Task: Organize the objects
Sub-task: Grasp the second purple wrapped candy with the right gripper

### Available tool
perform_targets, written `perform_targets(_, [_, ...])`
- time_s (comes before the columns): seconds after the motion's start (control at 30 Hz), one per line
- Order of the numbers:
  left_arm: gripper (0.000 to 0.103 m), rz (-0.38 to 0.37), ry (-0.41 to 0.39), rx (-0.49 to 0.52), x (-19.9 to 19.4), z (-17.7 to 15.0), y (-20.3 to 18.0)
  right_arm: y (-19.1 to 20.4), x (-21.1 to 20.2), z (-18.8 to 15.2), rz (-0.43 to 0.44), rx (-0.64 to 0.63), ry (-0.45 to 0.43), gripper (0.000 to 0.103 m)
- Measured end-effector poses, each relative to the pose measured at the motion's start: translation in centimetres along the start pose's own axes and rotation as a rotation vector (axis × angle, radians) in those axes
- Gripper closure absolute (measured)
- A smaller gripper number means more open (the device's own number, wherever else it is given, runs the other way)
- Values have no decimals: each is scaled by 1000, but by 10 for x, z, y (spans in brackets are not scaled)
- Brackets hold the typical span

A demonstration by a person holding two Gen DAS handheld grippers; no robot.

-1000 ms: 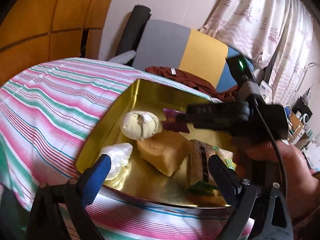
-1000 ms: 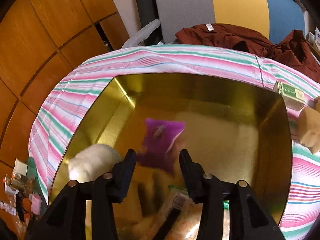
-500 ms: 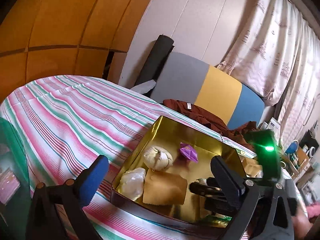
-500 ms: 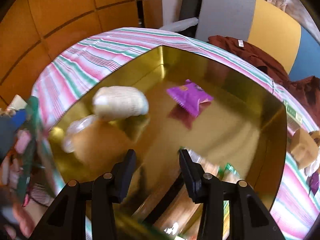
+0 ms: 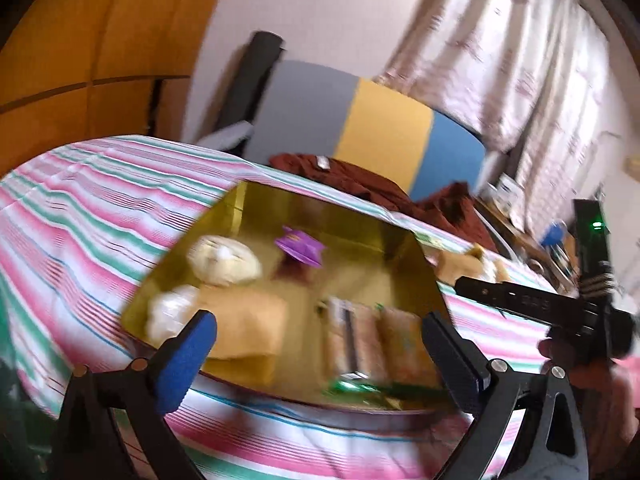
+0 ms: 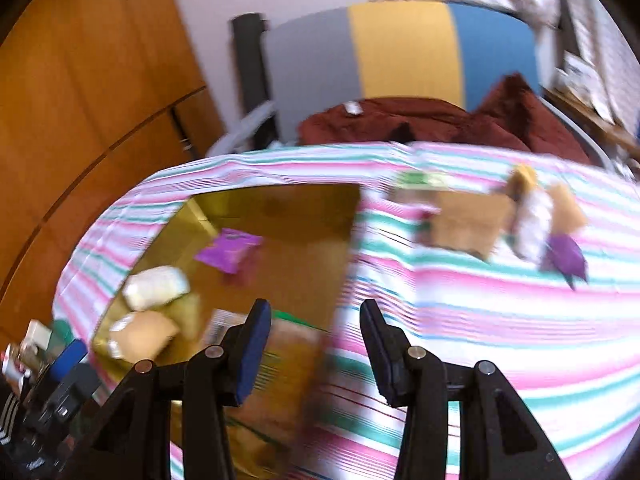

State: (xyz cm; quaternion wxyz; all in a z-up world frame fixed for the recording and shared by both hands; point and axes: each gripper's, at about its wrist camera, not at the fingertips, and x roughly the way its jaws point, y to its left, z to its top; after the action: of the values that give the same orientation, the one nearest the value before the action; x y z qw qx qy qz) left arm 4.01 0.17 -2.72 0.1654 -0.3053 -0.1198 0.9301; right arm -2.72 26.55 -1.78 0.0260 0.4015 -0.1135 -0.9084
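A gold tray [image 5: 320,212] on the striped cloth holds a purple packet [image 5: 300,246], a cream bun [image 5: 224,260], a white wrapped lump [image 5: 172,312], a tan block [image 5: 244,328] and snack packs [image 5: 360,344]. My left gripper [image 5: 316,328] stands wide open and empty over the tray's near edge. My right gripper [image 6: 314,312] is open with nothing between its fingers, above the tray's [image 6: 280,200] right rim. It also shows as a black bar [image 5: 520,300] held by a hand. The purple packet [image 6: 230,252] lies inside the tray.
On the cloth right of the tray lie a tan box [image 6: 464,220], a green box [image 6: 420,182], a second purple packet [image 6: 566,256] and small wrapped pieces [image 6: 532,224]. A maroon garment [image 6: 420,120] and a grey, yellow and blue chair back [image 6: 400,48] stand behind the table.
The purple packet that sat between my right fingers now lies in the tray. My right gripper has swung right and back, off the tray's middle. The left gripper drew back, then came nearer again.
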Motion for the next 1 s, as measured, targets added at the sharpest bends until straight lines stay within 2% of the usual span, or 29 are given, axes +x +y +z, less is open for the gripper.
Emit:
perform_targets(0.17, [0,-88,48,62,0,-10,-37,-60,2,-25,-93,123,29,56])
perform_targets(0.3, [0,-141,104,139,3,-20,-70,-107,3,-47,-136,223,41,56])
perform_targets(0.5, [0,-181,175,244,12,-35,-112,-168,-14,-62,-170,361,-20,56])
perform_targets(0.67, [0,-197,198,294,16,-40,-135,-200,-21,-50,-238,384,-66,54])
perform_targets(0.73, [0,-199,205,304,16,-40,-141,-210,-20,-37,-266,386,-88,45])
perform_targets(0.8, [0,-198,215,316,19,-41,-147,-221,-16,-19,-278,383,-116,41])
perform_targets(0.9, [0,-192,230,332,22,-44,-152,-232,-7,3,-288,377,-140,41])
perform_targets(1.0, [0,-181,241,345,23,-46,-154,-243,8,16,-293,384,-122,41])
